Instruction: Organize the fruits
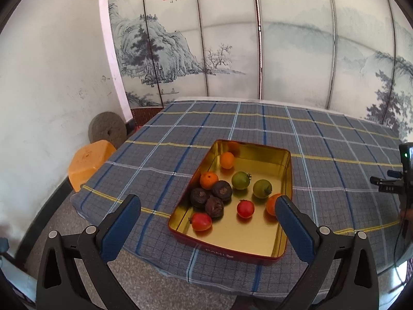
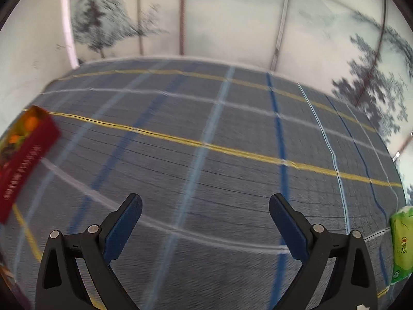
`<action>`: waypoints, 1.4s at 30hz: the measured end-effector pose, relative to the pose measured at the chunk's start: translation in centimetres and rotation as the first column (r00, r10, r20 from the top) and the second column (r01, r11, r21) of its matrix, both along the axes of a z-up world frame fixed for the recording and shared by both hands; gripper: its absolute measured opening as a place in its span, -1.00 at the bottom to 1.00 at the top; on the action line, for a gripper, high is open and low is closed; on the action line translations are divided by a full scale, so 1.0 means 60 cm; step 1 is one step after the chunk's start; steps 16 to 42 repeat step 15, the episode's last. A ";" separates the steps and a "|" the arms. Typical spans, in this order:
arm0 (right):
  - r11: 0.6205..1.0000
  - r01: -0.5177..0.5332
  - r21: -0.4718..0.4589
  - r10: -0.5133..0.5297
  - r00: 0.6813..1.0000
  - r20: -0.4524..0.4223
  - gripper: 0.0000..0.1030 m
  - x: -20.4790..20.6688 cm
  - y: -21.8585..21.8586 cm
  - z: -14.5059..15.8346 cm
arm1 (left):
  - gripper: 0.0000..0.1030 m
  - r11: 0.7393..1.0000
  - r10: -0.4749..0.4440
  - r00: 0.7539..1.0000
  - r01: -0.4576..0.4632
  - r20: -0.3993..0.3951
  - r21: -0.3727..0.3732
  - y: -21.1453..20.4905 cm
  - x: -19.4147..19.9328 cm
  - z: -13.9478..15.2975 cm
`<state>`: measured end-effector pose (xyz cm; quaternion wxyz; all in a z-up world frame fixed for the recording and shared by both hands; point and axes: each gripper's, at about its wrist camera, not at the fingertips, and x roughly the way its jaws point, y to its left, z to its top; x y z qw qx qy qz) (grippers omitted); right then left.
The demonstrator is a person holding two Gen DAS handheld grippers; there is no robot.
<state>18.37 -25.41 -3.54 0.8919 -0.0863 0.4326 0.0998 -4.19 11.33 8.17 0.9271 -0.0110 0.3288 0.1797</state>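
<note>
The left gripper (image 1: 207,208) hovers over the near edge of the table, tilted downward, its fingers (image 1: 121,228) spread wide with nothing between them. Through the gap sits the tin (image 1: 233,252), a red-walled, gold-lined rectangular box resting on the checked tablecloth (image 1: 322,139); its long axis runs from about 6 o'clock toward 12 o'clock, leaning slightly left at the far end.

Inside the tin lie ten fruits: three oranges, one (image 1: 227,160) at the far end, one (image 1: 209,180) by the left wall, one (image 1: 272,204) partly hidden behind the right finger; two green fruits (image 1: 240,180) side by side near the middle; three dark brown fruits (image 1: 214,206) clustered touching at 9 o'clock; and two red fruits, one (image 1: 201,221) at the near left corner and one (image 1: 245,208) toward the centre.

The right gripper (image 2: 205,208) points steeply down at bare tablecloth, its jaws wide apart and empty; that view is blurred. There the tin (image 2: 23,160) shows at 9 o'clock, and a green tissue pack (image 2: 401,242) at 4 o'clock.
</note>
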 end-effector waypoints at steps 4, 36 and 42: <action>1.000 0.027 -0.014 -0.028 0.998 -0.057 0.92 0.042 -0.031 -0.032 | 1.00 1.000 0.013 1.000 -0.012 -0.007 0.024 -0.009 0.012 -0.004; 0.998 0.052 0.039 -0.049 0.996 -0.070 1.00 0.102 -0.064 -0.036 | 1.00 0.999 0.037 0.999 -0.036 -0.026 0.020 -0.003 0.022 0.003; 0.998 0.052 0.039 -0.049 0.996 -0.070 1.00 0.102 -0.064 -0.036 | 1.00 0.999 0.037 0.999 -0.036 -0.026 0.020 -0.003 0.022 0.003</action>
